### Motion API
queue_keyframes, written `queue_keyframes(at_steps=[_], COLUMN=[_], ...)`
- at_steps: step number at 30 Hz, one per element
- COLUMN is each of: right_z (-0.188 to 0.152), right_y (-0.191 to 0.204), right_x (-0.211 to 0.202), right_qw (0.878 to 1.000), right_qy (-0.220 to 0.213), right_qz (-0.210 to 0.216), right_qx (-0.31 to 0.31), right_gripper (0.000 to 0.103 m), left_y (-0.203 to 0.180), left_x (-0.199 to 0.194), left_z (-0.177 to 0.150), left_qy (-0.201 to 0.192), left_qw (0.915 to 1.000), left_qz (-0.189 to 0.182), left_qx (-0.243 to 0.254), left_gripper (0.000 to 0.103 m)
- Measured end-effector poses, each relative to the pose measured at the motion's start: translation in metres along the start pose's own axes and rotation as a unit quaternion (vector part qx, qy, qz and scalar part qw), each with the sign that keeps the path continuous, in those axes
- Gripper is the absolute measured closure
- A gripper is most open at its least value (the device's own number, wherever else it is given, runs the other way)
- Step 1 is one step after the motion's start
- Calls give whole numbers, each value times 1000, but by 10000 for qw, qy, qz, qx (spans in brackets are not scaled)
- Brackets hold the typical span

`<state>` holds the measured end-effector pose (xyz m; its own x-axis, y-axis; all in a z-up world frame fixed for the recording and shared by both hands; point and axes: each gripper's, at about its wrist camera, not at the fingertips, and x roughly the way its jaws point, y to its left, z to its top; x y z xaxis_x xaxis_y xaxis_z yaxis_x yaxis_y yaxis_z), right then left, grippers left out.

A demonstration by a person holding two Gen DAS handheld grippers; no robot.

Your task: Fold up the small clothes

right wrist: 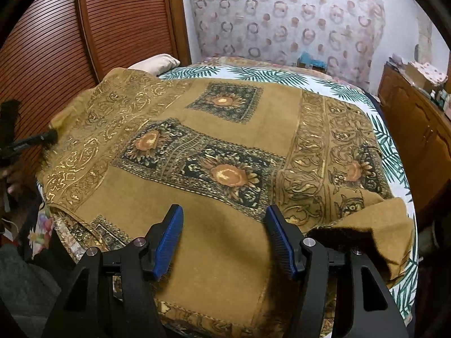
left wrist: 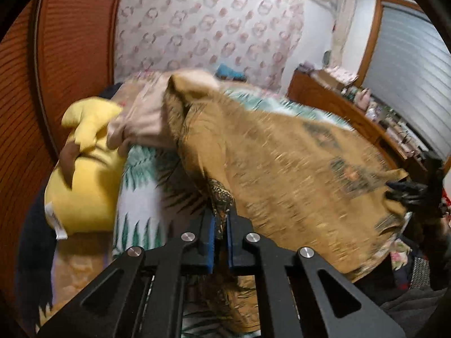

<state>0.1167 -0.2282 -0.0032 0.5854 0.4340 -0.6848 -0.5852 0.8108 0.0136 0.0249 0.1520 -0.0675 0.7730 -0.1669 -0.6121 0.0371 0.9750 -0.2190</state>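
Observation:
A mustard-brown cloth (right wrist: 225, 140) printed with dark sunflower squares and gold scrollwork lies spread over the bed. My left gripper (left wrist: 221, 219) is shut on a gathered edge of this cloth (left wrist: 282, 155), which is pinched between the blue pads and lifted off the bed. In the right wrist view that gripper (right wrist: 28, 140) shows at the cloth's far left edge. My right gripper (right wrist: 222, 211) is open just above the near plain part of the cloth, with nothing between its fingers. It appears as a dark shape (left wrist: 408, 191) at the cloth's right edge in the left wrist view.
The bed has a white sheet with green palm leaves (right wrist: 394, 146). A yellow plush toy (left wrist: 84, 191) and a beige garment (left wrist: 146, 118) lie at the left. A white pillow (right wrist: 157, 62) sits at the back. A wooden cupboard (right wrist: 417, 129) flanks the right, slatted wooden doors (right wrist: 126, 22) the left.

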Motion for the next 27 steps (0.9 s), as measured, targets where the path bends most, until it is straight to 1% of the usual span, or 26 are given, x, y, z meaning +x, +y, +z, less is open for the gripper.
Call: queue_keyframes(at_steps=[2,9,12,15,18,23,27], right_z=[-2,-10,-12,-18,-25,-30,-32], right_y=[-2,-7,-7,-6,3,0,-4], right_x=[0,-1,-5,0,1,0,-14], right_qw=[10000,9999,9998,9996,9986,9990,9990], right_qy=[-9,12,5,50,-118,-192,-283], right_qz=[-36,-134,-195,-274,-447,-368,-350], right_qx=[30,49,24,-34,-265,-140,-52], right_gripper=[40,40,40,40,36,34,34], left_y=[-10,-39,-59,-79,-104,-134,-163], left_x=[-7,-13,-9,-6,1,9,20], left_z=[7,31,47,58,70,85,98], left_qy=[-132,-345,-407,-459,-482,-470,-417], left_qw=[9999,9981,9961,9939,9907,9863,9813], left_qz=[-83,-432,-685,-835,-1019,-1225,-1428], left_qx=[67,279,383,561,758,996,1224], left_gripper=[96,96,96,96,96,96,96])
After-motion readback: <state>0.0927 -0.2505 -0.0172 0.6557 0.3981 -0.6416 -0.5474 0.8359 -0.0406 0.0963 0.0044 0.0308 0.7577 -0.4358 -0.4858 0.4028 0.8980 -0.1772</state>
